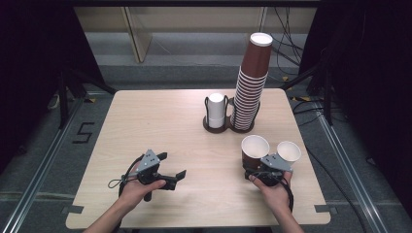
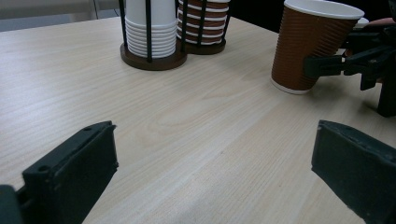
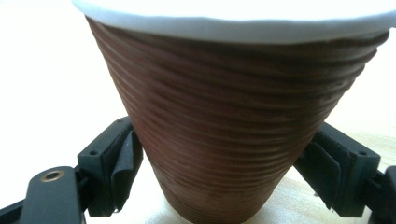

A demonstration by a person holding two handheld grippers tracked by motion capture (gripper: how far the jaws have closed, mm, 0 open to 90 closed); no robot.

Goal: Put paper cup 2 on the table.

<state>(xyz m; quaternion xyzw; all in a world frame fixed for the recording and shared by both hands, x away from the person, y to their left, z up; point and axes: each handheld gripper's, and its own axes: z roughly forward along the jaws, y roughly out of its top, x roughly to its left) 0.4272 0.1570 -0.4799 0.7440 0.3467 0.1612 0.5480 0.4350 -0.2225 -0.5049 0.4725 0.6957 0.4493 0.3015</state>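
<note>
The left gripper (image 1: pixel 172 167) lies low over the wooden table (image 1: pixel 145 121) in the person's left hand (image 1: pixel 138 190), its jaws spread wide with nothing between them. Ahead of it and off to its right, well apart, stands a dark holder (image 1: pixel 215 127) with a short stack of white cups (image 1: pixel 216 109), and touching that a second holder carrying a tall stack of brown cups (image 1: pixel 250 82) that leans a little. Nearer the person, to the right of the left gripper, a single brown ribbed cup (image 1: pixel 254 150) stands upright on the table. The right gripper (image 1: pixel 252 165), held in the right hand (image 1: pixel 273 191), has its jaws around this cup's lower half; in the right gripper view the pads (image 3: pixel 122 163) sit just beside the cup's wall (image 3: pixel 233 130) on both sides, and I cannot tell whether they press on it. Just right of that gripper, another cup (image 1: pixel 289 151) tilts with its white inside showing.
</note>
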